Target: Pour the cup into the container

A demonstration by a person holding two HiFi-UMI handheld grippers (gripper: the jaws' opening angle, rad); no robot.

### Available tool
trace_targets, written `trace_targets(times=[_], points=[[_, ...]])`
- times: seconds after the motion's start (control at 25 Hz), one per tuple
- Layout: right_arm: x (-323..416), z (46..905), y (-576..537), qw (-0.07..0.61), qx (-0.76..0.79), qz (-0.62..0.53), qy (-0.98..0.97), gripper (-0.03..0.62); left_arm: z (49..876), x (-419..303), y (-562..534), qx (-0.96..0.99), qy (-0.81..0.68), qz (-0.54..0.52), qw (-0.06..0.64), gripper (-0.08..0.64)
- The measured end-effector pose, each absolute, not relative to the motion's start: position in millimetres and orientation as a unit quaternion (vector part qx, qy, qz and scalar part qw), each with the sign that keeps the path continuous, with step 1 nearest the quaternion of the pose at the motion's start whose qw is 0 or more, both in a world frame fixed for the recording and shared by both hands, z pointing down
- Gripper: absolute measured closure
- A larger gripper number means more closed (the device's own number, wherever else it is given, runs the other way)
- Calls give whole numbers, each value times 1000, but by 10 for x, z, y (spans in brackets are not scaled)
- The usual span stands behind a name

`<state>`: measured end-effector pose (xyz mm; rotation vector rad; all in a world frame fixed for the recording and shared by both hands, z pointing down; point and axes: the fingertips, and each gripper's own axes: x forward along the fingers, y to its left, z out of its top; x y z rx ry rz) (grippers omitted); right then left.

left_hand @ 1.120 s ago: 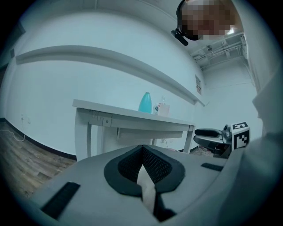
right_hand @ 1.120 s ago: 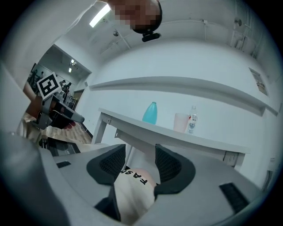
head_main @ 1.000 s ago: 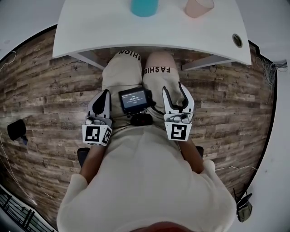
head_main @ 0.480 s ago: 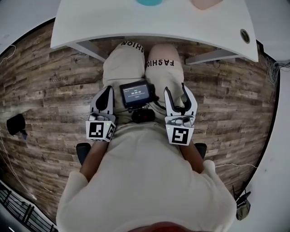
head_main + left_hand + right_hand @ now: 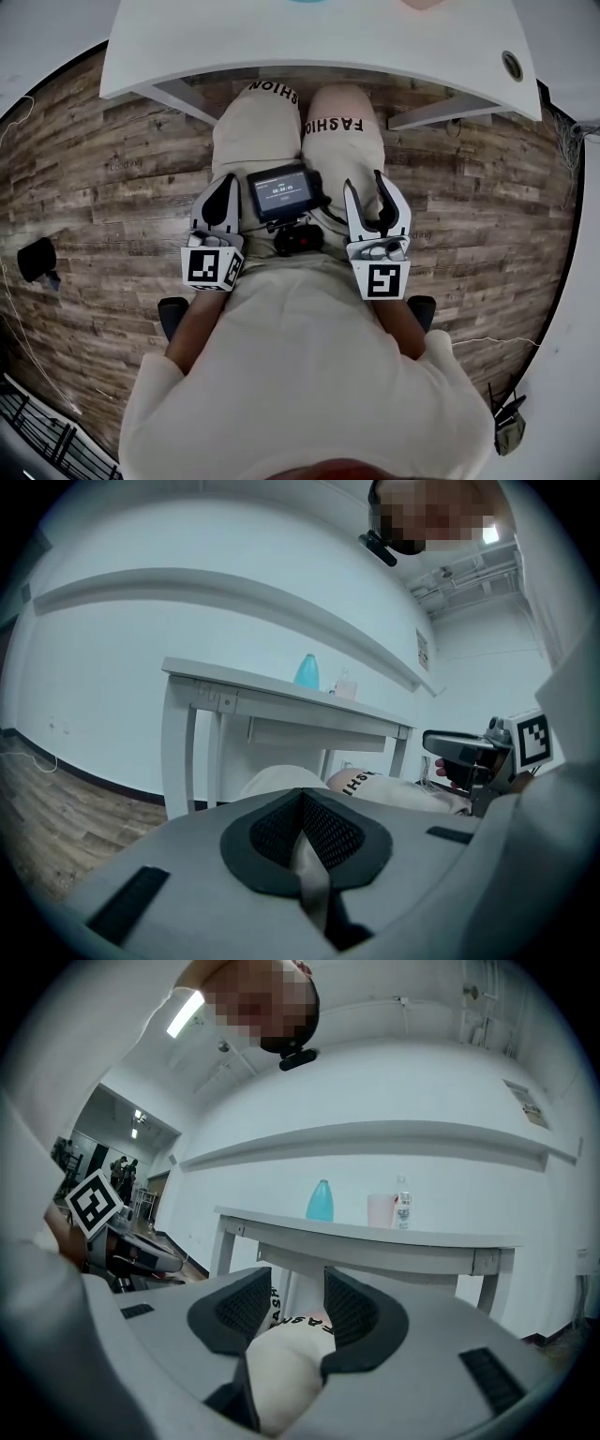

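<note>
White table [image 5: 309,37]; teal container [image 5: 320,1201]; pink cup [image 5: 382,1211].

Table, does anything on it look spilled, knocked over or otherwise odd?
Nothing stands out. In the right gripper view the teal container, the pink cup and a small bottle all stand upright on the white table, with no spill visible.

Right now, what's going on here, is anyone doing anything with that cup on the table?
Not yet. A seated person holds a gripper in each hand, both low over the lap, short of the white table. The left gripper is shut and empty. The right gripper has its jaws apart with nothing gripped, and they have just been closing. The pink cup and the blue container stand untouched on the table, so pouring has not begun.
</note>
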<state>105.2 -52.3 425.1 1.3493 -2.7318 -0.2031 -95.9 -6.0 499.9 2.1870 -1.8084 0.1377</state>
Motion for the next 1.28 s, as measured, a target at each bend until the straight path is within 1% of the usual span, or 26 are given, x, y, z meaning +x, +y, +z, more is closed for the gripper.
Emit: trace_targets(times=[0.24, 0.6, 1.28], points=[[1035, 4260, -540, 38, 443, -73, -893, 413, 5037, -939, -111, 760, -629, 58, 153, 549], [1004, 4339, -549, 64, 446, -72, -890, 413, 5071, -922, -135, 762, -625, 71, 156, 549], [1063, 4241, -425, 53, 448, -83, -889, 422, 5016, -823, -74, 773, -609, 52, 172, 549]])
